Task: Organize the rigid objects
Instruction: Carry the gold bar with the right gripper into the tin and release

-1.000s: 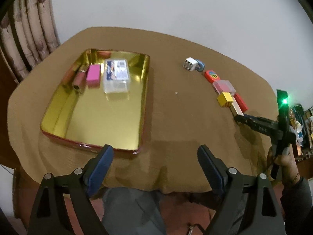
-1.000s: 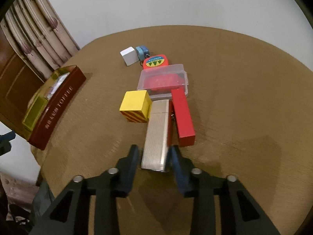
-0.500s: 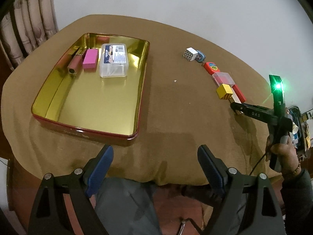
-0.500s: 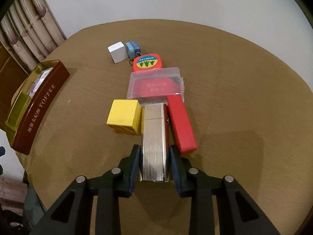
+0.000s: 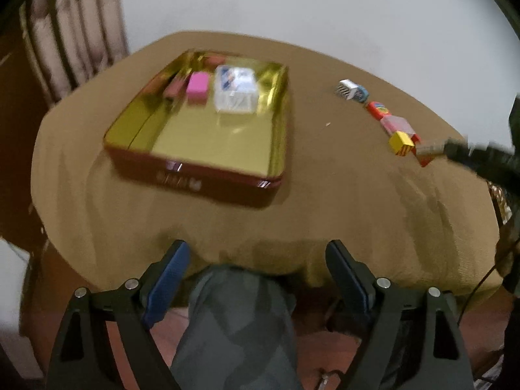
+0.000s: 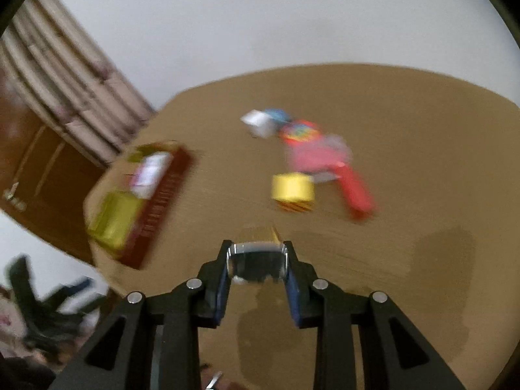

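My right gripper (image 6: pixel 256 260) is shut on a ribbed silver metal case (image 6: pixel 256 255) and holds it off the table, end-on to the camera; the case also shows in the left wrist view (image 5: pixel 429 148). A yellow cube (image 6: pixel 292 190), a red bar (image 6: pixel 356 195), a clear box with red contents (image 6: pixel 317 156), a red tape measure (image 6: pixel 300 131), a blue item (image 6: pixel 276 113) and a white cube (image 6: pixel 258 122) lie in a row. The gold tray (image 5: pixel 139 149) holds a pink block (image 5: pixel 197 86), a brown cylinder (image 5: pixel 174 87) and a clear box (image 5: pixel 235 89). My left gripper (image 5: pixel 256 279) is open and empty, off the table's near edge.
The round table has a brown cloth (image 5: pixel 325 195). A curtain (image 5: pixel 71 32) hangs at the back left and a white wall stands behind. A person's leg (image 5: pixel 234 325) is below my left gripper. Clutter sits at the far right beyond the table.
My right gripper has lifted the silver case out of the row and swung left toward the tray; the view is blurred. My left gripper has dropped lower and pulled back from the table.
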`<state>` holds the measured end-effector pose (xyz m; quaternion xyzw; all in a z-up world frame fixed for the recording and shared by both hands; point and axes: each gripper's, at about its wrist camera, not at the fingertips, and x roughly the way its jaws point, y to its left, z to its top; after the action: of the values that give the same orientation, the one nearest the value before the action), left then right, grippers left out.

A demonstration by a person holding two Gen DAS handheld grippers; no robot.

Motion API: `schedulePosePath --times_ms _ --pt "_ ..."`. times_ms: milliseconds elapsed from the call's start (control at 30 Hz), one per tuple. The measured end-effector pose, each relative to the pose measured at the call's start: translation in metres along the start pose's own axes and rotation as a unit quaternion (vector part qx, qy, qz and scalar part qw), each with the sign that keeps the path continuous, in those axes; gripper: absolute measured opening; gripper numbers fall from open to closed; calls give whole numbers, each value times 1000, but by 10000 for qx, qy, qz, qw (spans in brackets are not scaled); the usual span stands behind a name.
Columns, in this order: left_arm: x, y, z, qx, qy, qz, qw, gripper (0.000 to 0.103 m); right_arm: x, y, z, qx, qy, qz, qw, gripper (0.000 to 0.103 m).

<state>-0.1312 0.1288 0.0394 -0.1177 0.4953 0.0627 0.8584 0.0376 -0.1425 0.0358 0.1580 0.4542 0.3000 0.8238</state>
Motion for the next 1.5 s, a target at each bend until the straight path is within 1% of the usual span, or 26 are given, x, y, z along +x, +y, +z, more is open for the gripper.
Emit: schedulePosePath --times_ms 67,100,200,300,333,400,433,500,667,733,800,867,933,1000,1100,1133,1200,1267,1333,1367,1400,1433,1500 --pt "-1 9 -6 -102 14 -25 9999 79 6 32 13 -187 -4 299 9994 29" --pt "-2 14 -9 -139 -8 7 9999 79 13 54 21 -308 1 492 9983 29" --pt "-5 26 -14 -170 -48 23 9998 79 37 103 41 -517 53 914 9945 29" --pt "-10 41 -14 -309 -105 -20 9995 80 66 144 60 -661 140 1144 9911 29" --pt "-13 45 -14 -348 -141 -3 9993 80 83 162 66 -731 207 1222 9896 29" --pt "-17 54 -13 -440 -197 -19 9988 80 105 183 74 -846 334 1237 9881 29" --pt "-17 57 -12 -477 -219 -41 9986 80 123 198 76 -1004 441 1155 9872 29" --pt "-17 65 -12 -570 -220 -28 9981 80 150 215 77 -1146 647 1068 9855 29" --pt "-12 74 -11 -685 -90 -120 9975 80 200 233 77 -1113 1059 1031 9827 29" --pt "-11 76 -11 -718 -56 -171 9973 80 214 235 77 -1128 1175 1023 9813 29" --pt "-9 75 -12 -687 -16 -167 9975 80 222 234 75 -1011 1337 1136 9793 30" --pt "-3 73 -11 -665 98 -171 9976 81 232 237 77 -985 1264 1083 9811 30" --pt "0 73 -12 -677 182 -200 9973 81 233 237 77 -1036 1270 1045 9809 32" --pt "0 75 -12 -700 203 -229 9971 81 228 238 76 -1234 1063 677 9843 39" --pt "1 76 -12 -754 206 -259 9966 81 215 237 74 -1454 880 474 9843 40" --pt "1 75 -13 -752 212 -254 9966 81 205 234 72 -1510 800 489 9841 40" --pt "1 74 -13 -704 204 -205 9971 81 189 227 71 -1479 678 752 9838 40" --pt "3 70 -14 -658 138 -125 9977 81 164 211 70 -1339 280 965 9859 40" --pt "1 66 -15 -581 88 -91 9982 81 134 182 63 -1117 -110 966 9890 40" --pt "-1 63 -16 -517 48 -75 9986 81 118 163 57 -990 -318 860 9908 40" --pt "-2 60 -16 -470 30 -66 9989 81 100 138 49 -836 -560 555 9934 40" --pt "-2 57 -16 -416 18 -61 9991 81 89 119 45 -752 -673 353 9943 40" --pt "-5 48 -16 -254 1 -97 9996 81 61 63 27 -551 -931 -464 9931 40"
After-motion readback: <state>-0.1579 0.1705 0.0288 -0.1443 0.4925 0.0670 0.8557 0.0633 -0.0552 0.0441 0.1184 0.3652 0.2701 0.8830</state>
